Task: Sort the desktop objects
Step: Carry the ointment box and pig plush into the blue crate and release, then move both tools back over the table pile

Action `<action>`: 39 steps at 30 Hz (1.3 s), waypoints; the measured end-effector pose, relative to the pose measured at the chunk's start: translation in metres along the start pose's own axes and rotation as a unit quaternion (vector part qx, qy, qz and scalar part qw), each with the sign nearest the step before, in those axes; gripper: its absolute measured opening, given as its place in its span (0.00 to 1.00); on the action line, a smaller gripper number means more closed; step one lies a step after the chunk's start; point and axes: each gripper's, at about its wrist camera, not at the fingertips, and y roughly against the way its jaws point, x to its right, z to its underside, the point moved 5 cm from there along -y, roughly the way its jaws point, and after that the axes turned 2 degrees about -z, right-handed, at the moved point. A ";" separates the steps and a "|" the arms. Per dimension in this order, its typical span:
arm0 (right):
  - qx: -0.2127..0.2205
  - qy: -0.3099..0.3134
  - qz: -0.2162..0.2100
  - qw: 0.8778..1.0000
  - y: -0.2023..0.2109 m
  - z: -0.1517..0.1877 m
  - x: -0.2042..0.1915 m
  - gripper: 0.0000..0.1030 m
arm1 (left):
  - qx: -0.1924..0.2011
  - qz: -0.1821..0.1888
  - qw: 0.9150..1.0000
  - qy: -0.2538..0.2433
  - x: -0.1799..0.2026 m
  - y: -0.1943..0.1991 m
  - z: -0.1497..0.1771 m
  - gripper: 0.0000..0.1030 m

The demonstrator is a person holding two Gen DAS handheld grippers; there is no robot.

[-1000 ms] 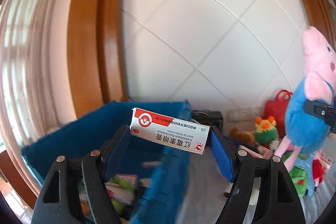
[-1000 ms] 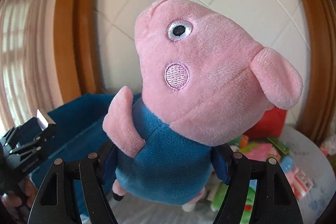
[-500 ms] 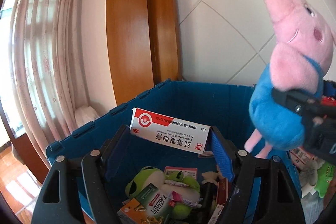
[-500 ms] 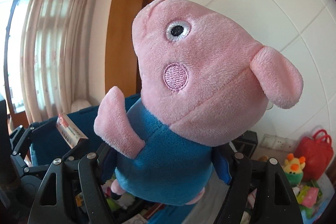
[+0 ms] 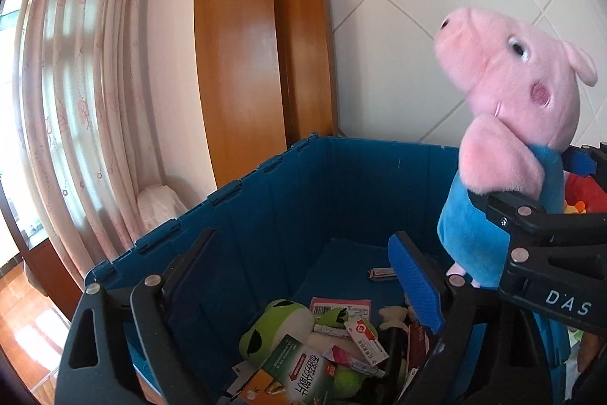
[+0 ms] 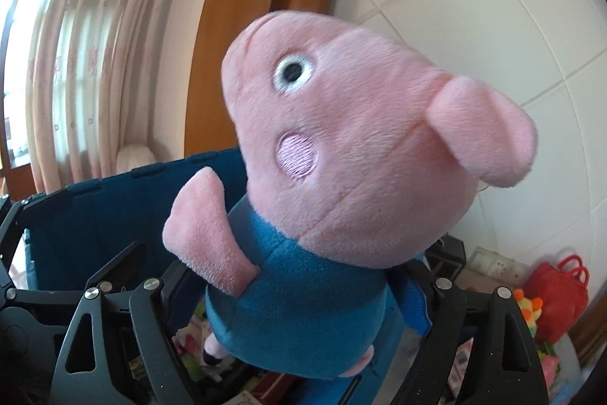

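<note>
- Blue plastic crate [image 5: 265, 200] already holds a heap of sorted things: a green frog plush [image 5: 277, 329], a green-and-white medicine box [image 5: 303, 371], a small red-and-white ointment box [image 5: 366, 334], a pink packet [image 5: 339, 306] and other odds too small to name.
- Left gripper [image 5: 299, 295] hangs above the crate with its jaws wide apart and nothing between them, so by my reading its share of this round is done.
- Right gripper [image 6: 299, 310] has its jaws clamped on the blue body of the pig plush [image 6: 341, 147], head up; in the left view the pig [image 5: 512, 124] hangs over the crate's right side, above the rim and not yet inside.
- Dropping the pig in looks like the step at hand.
- More remains: at the right edge of the right view, a red bag [image 6: 557, 287], a small yellow-orange toy [image 6: 529, 310] and pink and green bits lie on the grey desk [image 6: 565, 363], apart from the crate.
- I would put the task well along but not finished.
- Only a sliver of desk shows; I cannot tell whether the crate stands on it or beside it.
- Behind are a white tiled wall [image 5: 436, 6], a wooden frame [image 5: 242, 44] and pale curtains [image 5: 76, 63] over a bright window.
</note>
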 end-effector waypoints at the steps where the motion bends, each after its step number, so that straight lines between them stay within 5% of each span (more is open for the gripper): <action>1: 0.000 0.001 0.002 1.000 -0.001 0.000 -0.002 0.84 | 0.000 -0.001 1.000 -0.001 0.000 0.002 -0.001 0.88; 10: 0.022 0.009 0.024 0.999 0.017 -0.003 -0.001 0.99 | -0.005 0.000 1.000 0.005 -0.005 0.013 0.001 0.88; 23: 0.066 -0.019 0.041 0.997 0.085 0.019 0.025 1.00 | 0.005 0.026 0.999 0.038 -0.007 0.051 0.008 0.89; 28: 0.068 -0.046 0.052 0.995 0.117 0.042 0.055 1.00 | 0.017 0.055 0.998 0.037 0.012 0.070 0.005 0.89; 39: 0.056 -0.123 0.180 0.974 0.207 0.122 0.181 1.00 | 0.057 0.144 0.988 0.003 0.118 0.125 -0.008 0.89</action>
